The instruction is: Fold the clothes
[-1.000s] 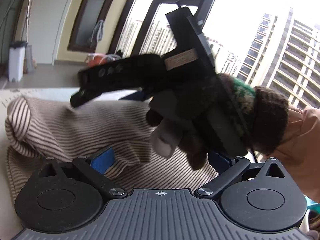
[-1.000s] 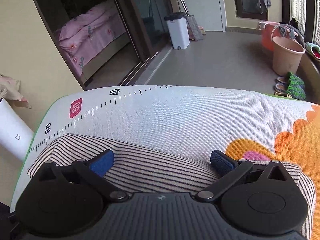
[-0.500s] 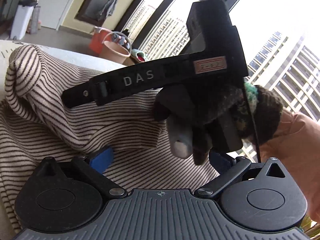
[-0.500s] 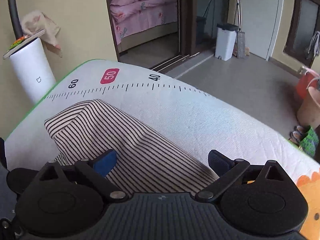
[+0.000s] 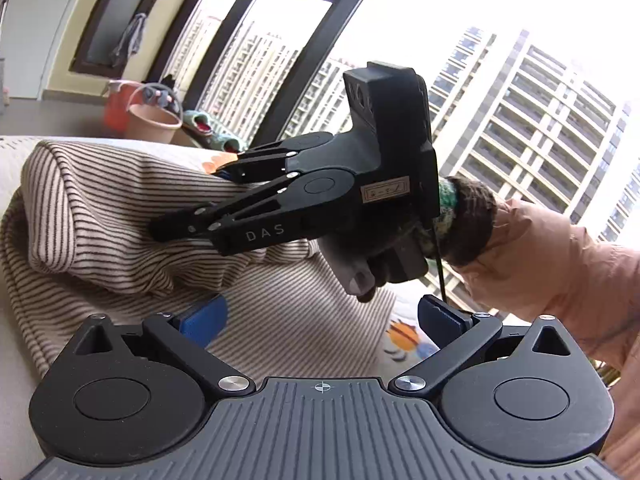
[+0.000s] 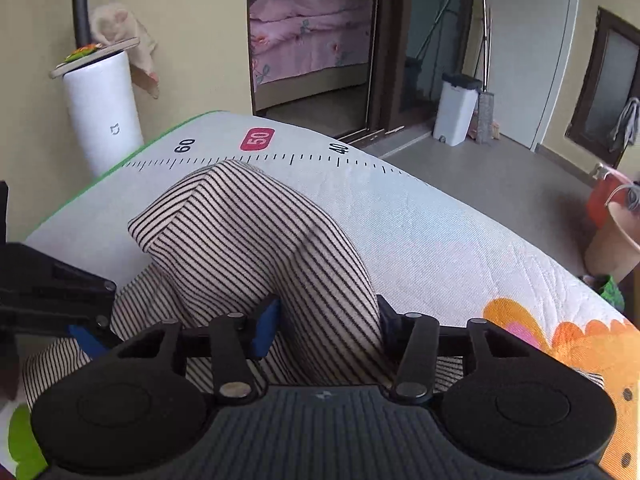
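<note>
A cream garment with thin dark stripes (image 6: 248,240) lies on a white quilted mat (image 6: 440,248). My right gripper (image 6: 324,320) is shut on a raised fold of it, the cloth bunched between the blue pads. In the left wrist view the same garment (image 5: 100,208) shows with my right gripper (image 5: 200,204) pinching the fold above the flat layer. My left gripper (image 5: 320,316) is open and empty, low over the flat striped layer near its edge.
The mat has a printed ruler (image 6: 256,140) along its far edge and orange flower prints (image 6: 560,344) at the right. A white cylinder (image 6: 104,116) stands past the mat's left corner. Buckets (image 6: 616,236) sit on the floor to the right.
My right gripper has closed on the striped fold and lifted it. My left gripper stays open and has swung slightly, so the right gripper now appears higher and side-on.
</note>
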A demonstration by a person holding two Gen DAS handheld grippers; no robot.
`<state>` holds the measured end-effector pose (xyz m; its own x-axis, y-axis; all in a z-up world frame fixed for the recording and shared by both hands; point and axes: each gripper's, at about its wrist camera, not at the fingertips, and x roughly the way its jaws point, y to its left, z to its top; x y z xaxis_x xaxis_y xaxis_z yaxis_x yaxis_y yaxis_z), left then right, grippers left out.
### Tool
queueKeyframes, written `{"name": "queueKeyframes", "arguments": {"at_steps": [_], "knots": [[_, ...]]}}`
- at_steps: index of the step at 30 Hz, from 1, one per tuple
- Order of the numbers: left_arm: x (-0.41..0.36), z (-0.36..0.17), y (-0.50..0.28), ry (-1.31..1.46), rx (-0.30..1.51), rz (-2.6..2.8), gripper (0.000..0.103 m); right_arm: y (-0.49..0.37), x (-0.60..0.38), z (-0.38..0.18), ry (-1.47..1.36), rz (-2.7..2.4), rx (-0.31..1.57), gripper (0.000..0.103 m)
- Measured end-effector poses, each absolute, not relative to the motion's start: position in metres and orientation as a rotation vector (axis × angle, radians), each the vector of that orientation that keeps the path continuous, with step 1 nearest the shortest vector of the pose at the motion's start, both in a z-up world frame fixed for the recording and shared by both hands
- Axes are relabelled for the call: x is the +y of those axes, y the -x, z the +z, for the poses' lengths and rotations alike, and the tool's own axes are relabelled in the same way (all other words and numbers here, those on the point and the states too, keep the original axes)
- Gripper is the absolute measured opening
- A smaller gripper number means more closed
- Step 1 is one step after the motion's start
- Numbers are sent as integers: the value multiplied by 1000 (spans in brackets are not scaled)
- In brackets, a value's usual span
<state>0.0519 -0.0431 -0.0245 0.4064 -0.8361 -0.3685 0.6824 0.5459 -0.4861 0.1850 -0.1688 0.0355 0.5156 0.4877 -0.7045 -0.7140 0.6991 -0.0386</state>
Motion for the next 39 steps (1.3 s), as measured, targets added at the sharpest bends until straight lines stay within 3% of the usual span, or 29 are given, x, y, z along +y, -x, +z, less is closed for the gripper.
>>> {"name": "queueKeyframes", "arguments": {"at_steps": [4,10,20,23,24,29,34,39], "knots": [[-24,-23,-13,347,597,-893,103,-132,-180,40,390,738,651,39],[1,7,-2,450,512,-633,103,-64,-183,36,458,746,575,38],[-12,7,-38,495,625,-468,102,-13,-208,29,305,758,562,39],[-22,-9,-37,501,682,-504,65,-7,-222,32,226,777,598,40],[-25,-15,-35,502,703,-512,65,-5,-229,32,195,774,612,40],[-19,-26,-22,475,731,-526,65,10,-274,39,34,728,611,55],[-22,-28,-5,421,736,-526,64,29,-327,64,-184,656,505,82],[-26,-27,9,397,740,-540,64,25,-370,76,-329,511,430,84]]}}
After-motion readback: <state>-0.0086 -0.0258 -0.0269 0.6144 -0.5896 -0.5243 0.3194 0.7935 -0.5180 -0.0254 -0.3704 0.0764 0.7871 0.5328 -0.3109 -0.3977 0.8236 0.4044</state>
